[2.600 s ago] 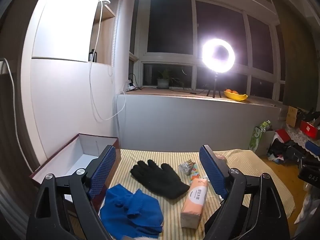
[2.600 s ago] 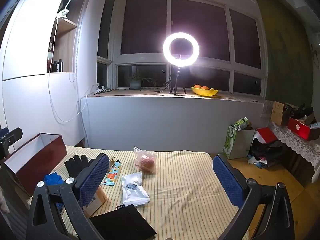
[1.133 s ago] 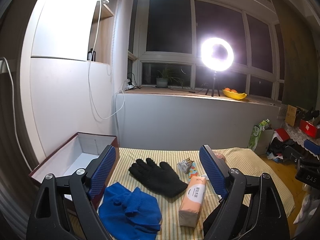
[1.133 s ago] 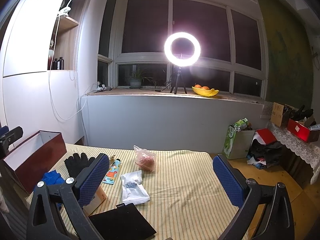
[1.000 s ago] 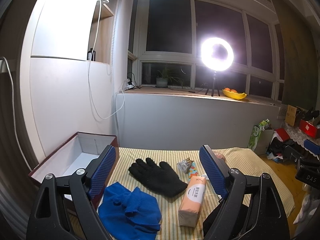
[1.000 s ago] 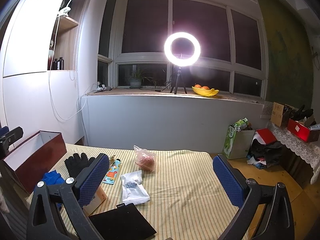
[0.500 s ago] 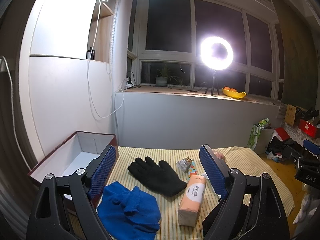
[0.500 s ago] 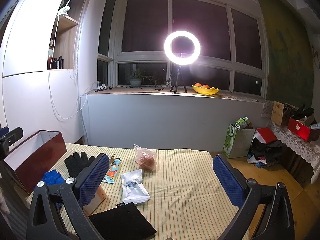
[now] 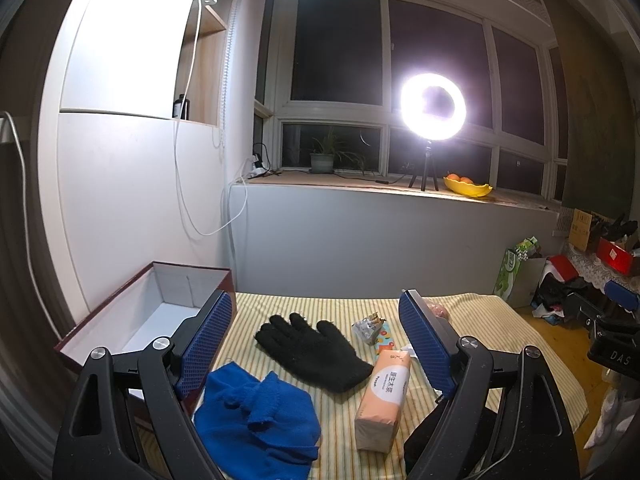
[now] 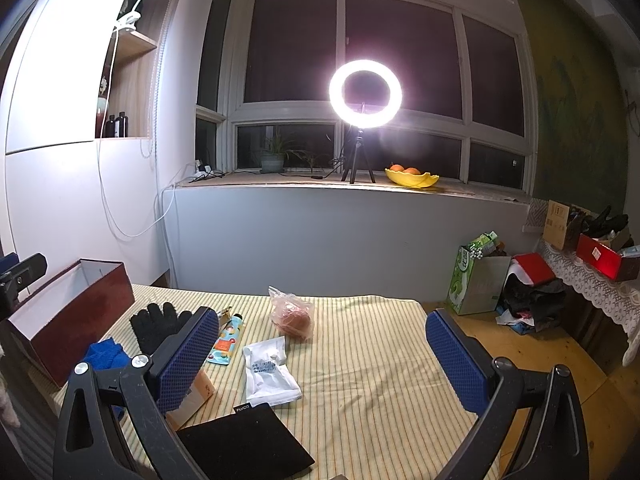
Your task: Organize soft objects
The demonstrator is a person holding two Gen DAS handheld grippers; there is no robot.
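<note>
A black knit glove (image 9: 312, 350) lies flat on the striped tablecloth (image 9: 472, 312), and the right wrist view shows the same black glove (image 10: 158, 326). A crumpled blue knit item (image 9: 256, 420) lies nearer, below the glove. An open dark-red box (image 9: 140, 312) with a white inside stands at the left. My left gripper (image 9: 320, 344) hovers open above the gloves, holding nothing. My right gripper (image 10: 320, 360) is open over the table's middle, also holding nothing.
A peach tissue pack (image 9: 386, 392) lies right of the glove. A small tube (image 10: 228, 340), a white packet (image 10: 270, 372), a plastic bag with something reddish (image 10: 294, 318) and a black pad (image 10: 248, 440) lie on the cloth. Clutter fills the floor (image 10: 532, 296) at right.
Both views have drifted very slightly; the objects on the table have not moved and both grippers stay open.
</note>
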